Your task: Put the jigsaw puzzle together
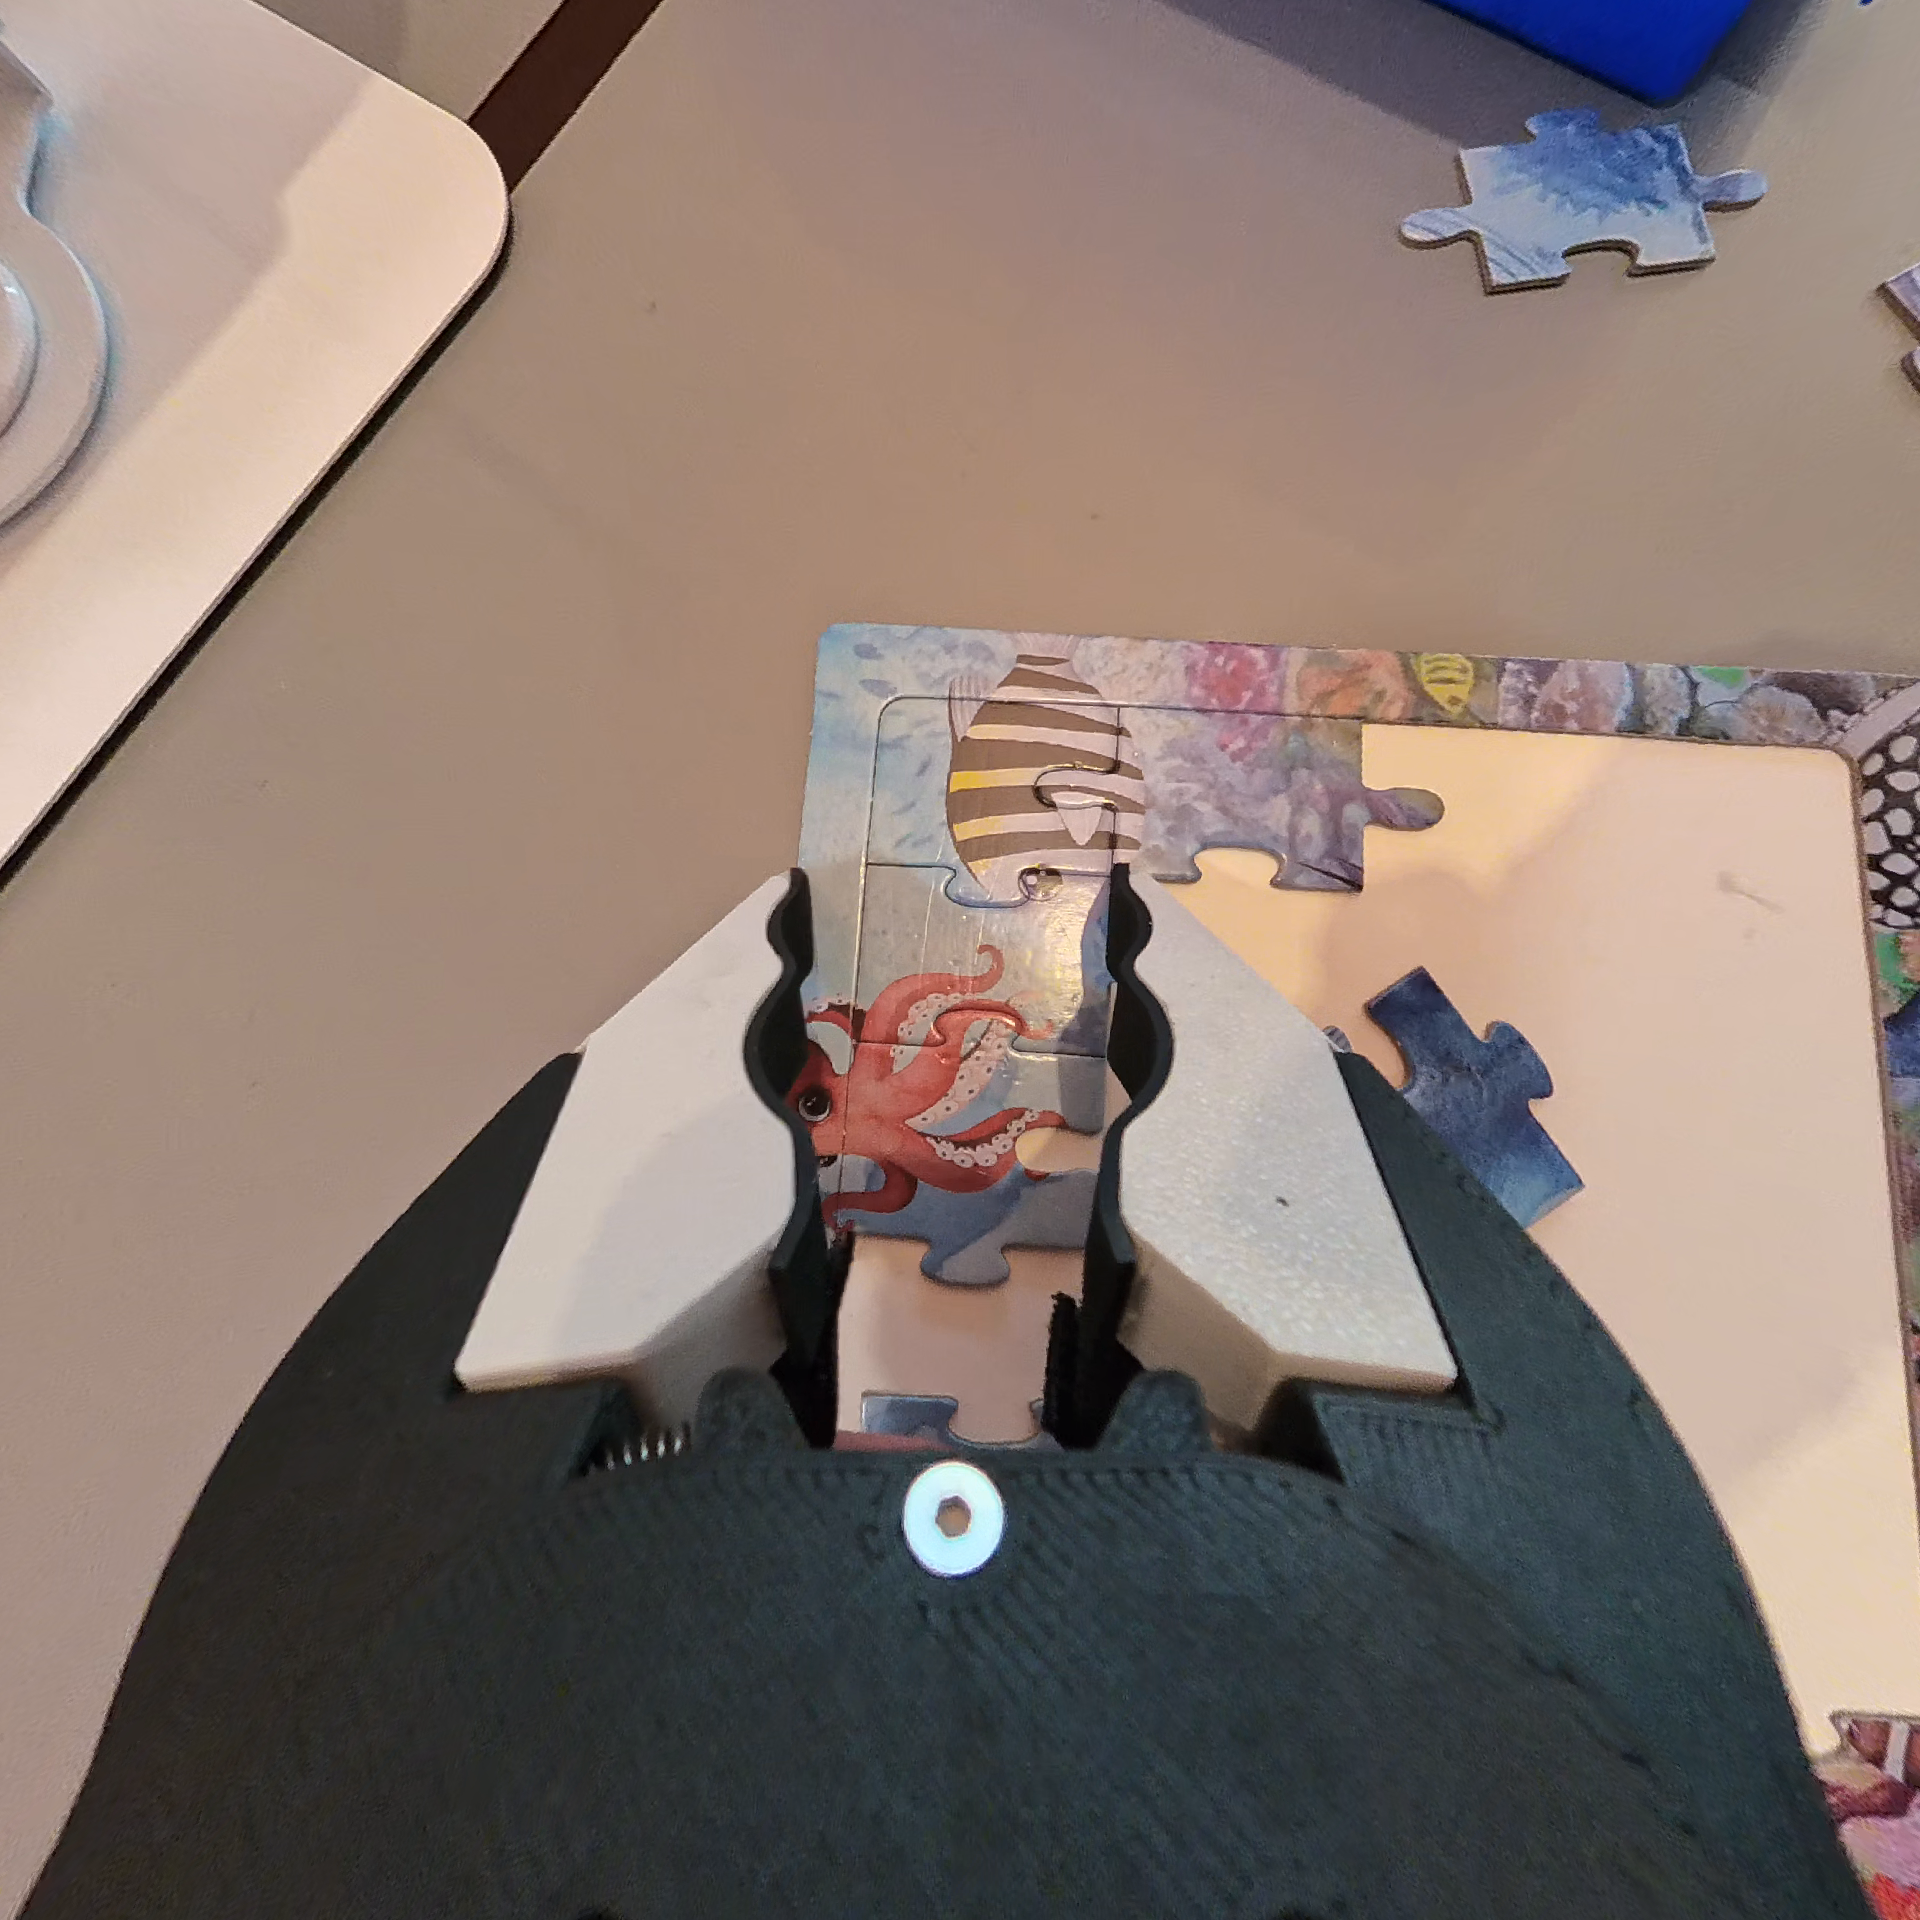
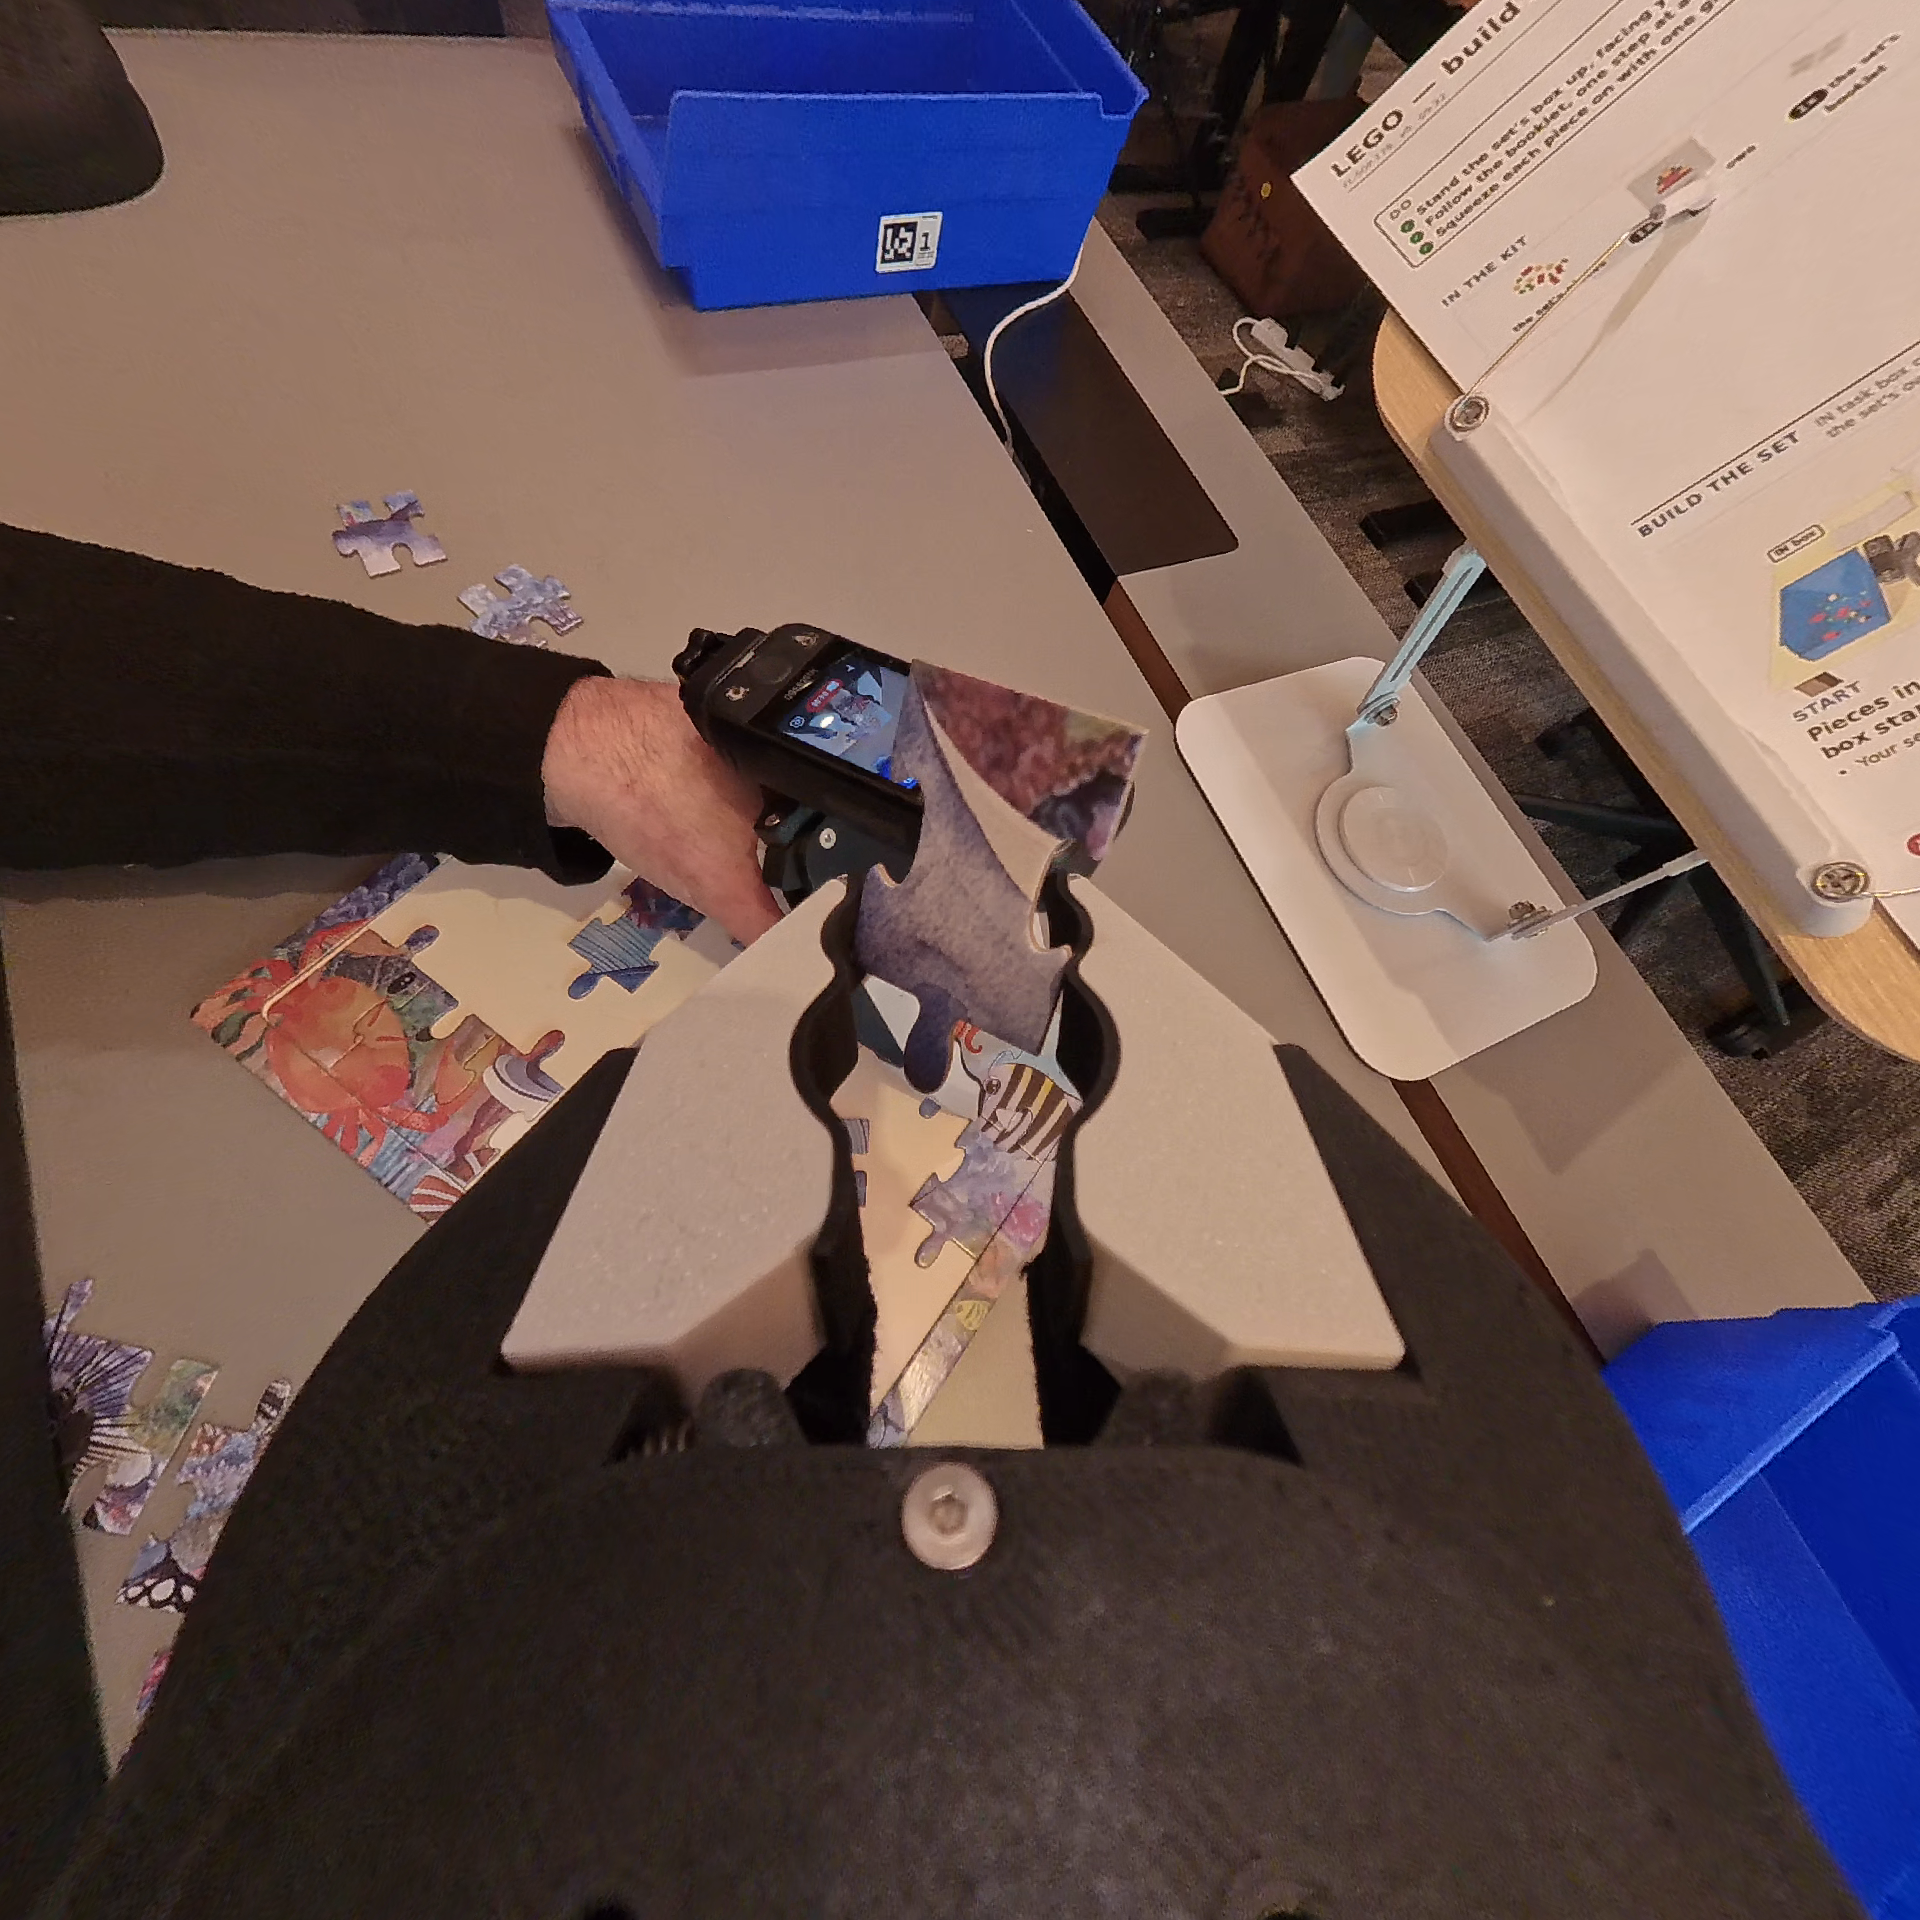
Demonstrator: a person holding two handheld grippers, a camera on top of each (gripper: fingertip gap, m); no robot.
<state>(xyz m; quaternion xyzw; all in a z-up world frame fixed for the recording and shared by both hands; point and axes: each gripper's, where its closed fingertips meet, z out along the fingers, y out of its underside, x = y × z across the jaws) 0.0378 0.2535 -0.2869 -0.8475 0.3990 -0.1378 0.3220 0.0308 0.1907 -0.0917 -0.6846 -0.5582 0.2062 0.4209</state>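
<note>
Right claw (image 2: 961, 935) grips purple puzzle piece (image 2: 956, 935) edge-on, lifted for placement; left claw (image 1: 961, 894) empty, jaws narrow, steadying puzzle frame (image 1: 1299, 670) at centre of frame.

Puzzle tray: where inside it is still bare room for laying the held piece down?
The bare board is free between the striped-fish pieces, the right frame and the loose dark-blue piece. Around the octopus pieces it is crowded.
</note>
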